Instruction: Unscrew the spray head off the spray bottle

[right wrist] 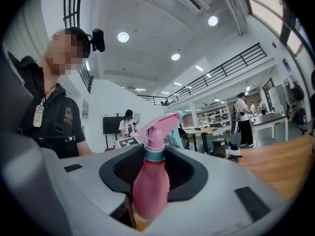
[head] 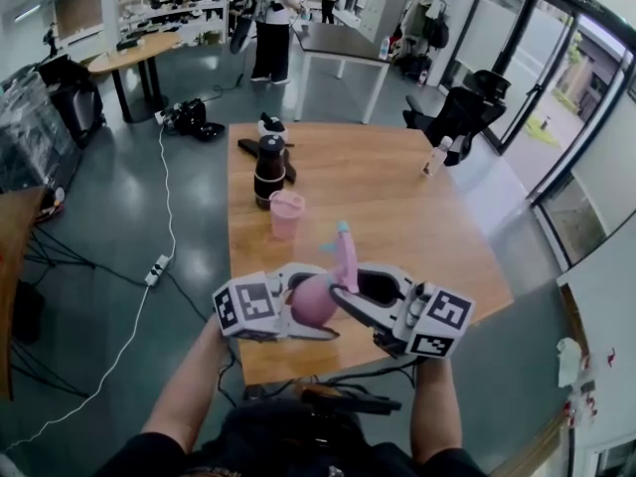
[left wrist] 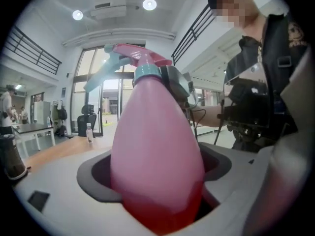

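Observation:
I hold a pink pear-shaped spray bottle (head: 316, 301) in the air over the near edge of the wooden table (head: 417, 237). My left gripper (head: 298, 306) is shut on its wide body (left wrist: 156, 156), which fills the left gripper view. From the right, my right gripper (head: 350, 288) grips the top of the neck, its jaws closed round the teal collar (right wrist: 154, 154). The pink spray head (head: 344, 251) with a teal trigger stands above that gripper. The left gripper view shows a grey jaw of the right gripper (left wrist: 176, 85) against the collar.
On the table stand a pink cup (head: 286, 213), a dark jug (head: 269, 170) behind it, and a small clear bottle (head: 435, 155) at the far right edge. A black office chair (head: 459, 112) sits beyond. A power strip (head: 156, 268) and cables lie on the floor to the left.

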